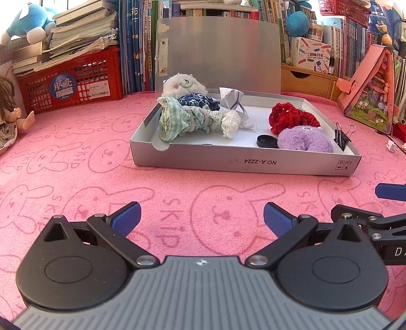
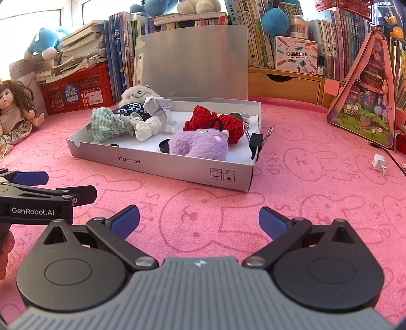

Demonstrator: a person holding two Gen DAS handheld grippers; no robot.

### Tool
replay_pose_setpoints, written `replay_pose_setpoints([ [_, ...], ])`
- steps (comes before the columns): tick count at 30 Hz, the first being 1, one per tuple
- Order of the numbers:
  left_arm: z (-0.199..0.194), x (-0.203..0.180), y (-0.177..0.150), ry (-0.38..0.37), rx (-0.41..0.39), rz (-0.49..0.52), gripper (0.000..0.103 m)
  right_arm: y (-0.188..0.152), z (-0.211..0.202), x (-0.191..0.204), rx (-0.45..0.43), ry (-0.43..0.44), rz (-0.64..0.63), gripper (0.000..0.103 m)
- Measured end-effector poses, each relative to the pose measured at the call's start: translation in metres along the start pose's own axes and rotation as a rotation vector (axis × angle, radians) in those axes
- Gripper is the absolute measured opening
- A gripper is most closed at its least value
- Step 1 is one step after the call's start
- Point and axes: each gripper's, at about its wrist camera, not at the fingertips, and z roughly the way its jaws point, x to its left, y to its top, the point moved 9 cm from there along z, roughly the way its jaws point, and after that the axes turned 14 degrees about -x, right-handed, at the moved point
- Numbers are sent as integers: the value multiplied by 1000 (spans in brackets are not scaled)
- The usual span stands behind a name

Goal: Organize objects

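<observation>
Both grippers, left gripper (image 1: 202, 218) and right gripper (image 2: 199, 220), hover with jaws spread and empty over the pink rabbit-print cloth (image 2: 317, 208). Near its right edge lies a small crumpled white paper wrapper (image 2: 379, 163); approach it low with the right, then carry it into the shallow grey cardboard box (image 2: 162, 166).

I worked over a pink bunny-print cloth (image 1: 76, 162); crowded bookshelves (image 2: 266, 38) stood behind, a wooden drawer unit (image 2: 284, 86) below them; bright window light (image 2: 30, 12) came from the left.

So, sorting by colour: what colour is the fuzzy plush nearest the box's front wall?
Purple plush, clearest in the right wrist view.
</observation>
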Motion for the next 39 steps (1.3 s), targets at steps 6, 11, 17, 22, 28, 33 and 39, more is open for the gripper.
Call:
replay_pose_setpoints([
  [6, 3, 1, -8, 8, 16, -3, 103, -7, 3, -1, 21, -17, -10, 103],
  [11, 4, 1, -8, 8, 18, -3, 103, -10, 6, -2, 42, -26, -10, 103],
  [17, 4, 1, -8, 9, 18, -2, 103, -11, 7, -1, 49, -32, -18, 103],
  [22, 4, 1, -8, 9, 18, -2, 103, -11, 7, 0, 50, -31, -18, 103],
  [28, 5, 1, -8, 9, 19, -2, 103, -11, 7, -1, 50, -30, -16, 103],
  [33, 5, 1, -8, 9, 19, -3, 103, -12, 7, -1, 50, -30, -16, 103],
  [39, 5, 1, -8, 8, 19, -3, 103, -12, 7, -1, 50, -30, -16, 103],
])
